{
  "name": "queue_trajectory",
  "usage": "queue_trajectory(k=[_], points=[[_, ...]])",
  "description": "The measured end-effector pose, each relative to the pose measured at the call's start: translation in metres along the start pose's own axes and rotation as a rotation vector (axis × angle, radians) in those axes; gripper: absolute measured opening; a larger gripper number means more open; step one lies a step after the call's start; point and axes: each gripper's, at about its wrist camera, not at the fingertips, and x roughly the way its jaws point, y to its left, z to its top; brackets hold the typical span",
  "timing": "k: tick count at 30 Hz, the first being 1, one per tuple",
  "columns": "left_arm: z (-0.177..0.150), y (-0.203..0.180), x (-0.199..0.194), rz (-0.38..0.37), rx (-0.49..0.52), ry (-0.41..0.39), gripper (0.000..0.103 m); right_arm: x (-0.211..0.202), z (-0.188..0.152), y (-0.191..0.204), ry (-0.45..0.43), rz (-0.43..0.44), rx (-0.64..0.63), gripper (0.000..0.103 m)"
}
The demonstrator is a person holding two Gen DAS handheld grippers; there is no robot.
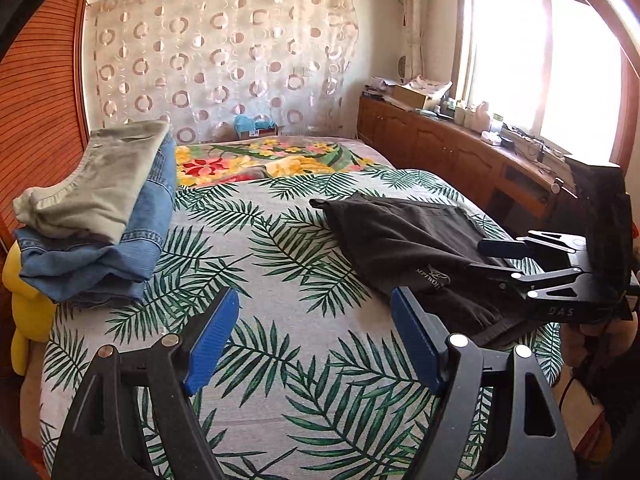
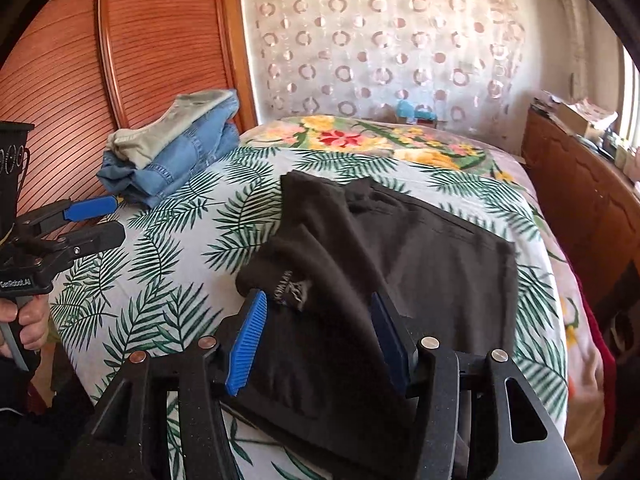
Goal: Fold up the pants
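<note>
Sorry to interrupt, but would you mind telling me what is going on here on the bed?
A person with a handheld gripper in each hand is folding pants on a bed with a palm-leaf bedspread. The dark pants lie folded on it. The right gripper hangs over their near edge with its fingers apart, not pressing the cloth. The left gripper is open over bare bedspread, holding nothing. Two other folded pairs, grey pants on blue jeans, are stacked at the bed's far left.

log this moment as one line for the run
stage: black pants folded on bed | left hand-held gripper: open, empty | right hand-held gripper: open over pants | folded stack: far-left
</note>
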Motion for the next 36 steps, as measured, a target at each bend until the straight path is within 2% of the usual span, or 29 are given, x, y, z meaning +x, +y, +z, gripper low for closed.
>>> queue_trajectory(k=[8, 15, 20, 21, 22, 25, 30, 36], points=[[-0.002, 0.011, -0.003, 0.009, -0.025, -0.011, 0.079, 0.036, 0.019, 0.009, 0.060, 0.081, -0.046, 0.054], [-0.006, 0.015, -0.001, 0.010, -0.041, -0.002, 0.079, 0.061, 0.025, 0.016, 0.114, 0.107, -0.106, 0.051], [-0.009, 0.015, 0.003, 0.008, -0.043, 0.008, 0.079, 0.085, 0.026, 0.026, 0.171, 0.082, -0.167, 0.050], [-0.010, 0.015, 0.003, 0.008, -0.043, 0.009, 0.079, 0.087, 0.026, 0.028, 0.174, 0.069, -0.182, 0.047], [-0.010, 0.015, 0.003, 0.007, -0.045, 0.010, 0.079, 0.090, 0.028, 0.031, 0.175, 0.052, -0.197, 0.040], [-0.011, 0.015, 0.003, 0.005, -0.044, 0.016, 0.079, 0.094, 0.031, 0.032, 0.184, 0.046, -0.202, 0.010], [-0.011, 0.011, 0.005, 0.003, -0.032, 0.022, 0.079, 0.076, 0.044, 0.017, 0.113, 0.072, -0.143, 0.009], [-0.010, 0.005, 0.007, -0.007, -0.020, 0.025, 0.079, 0.046, 0.062, -0.010, 0.029, 0.002, -0.104, 0.009]])
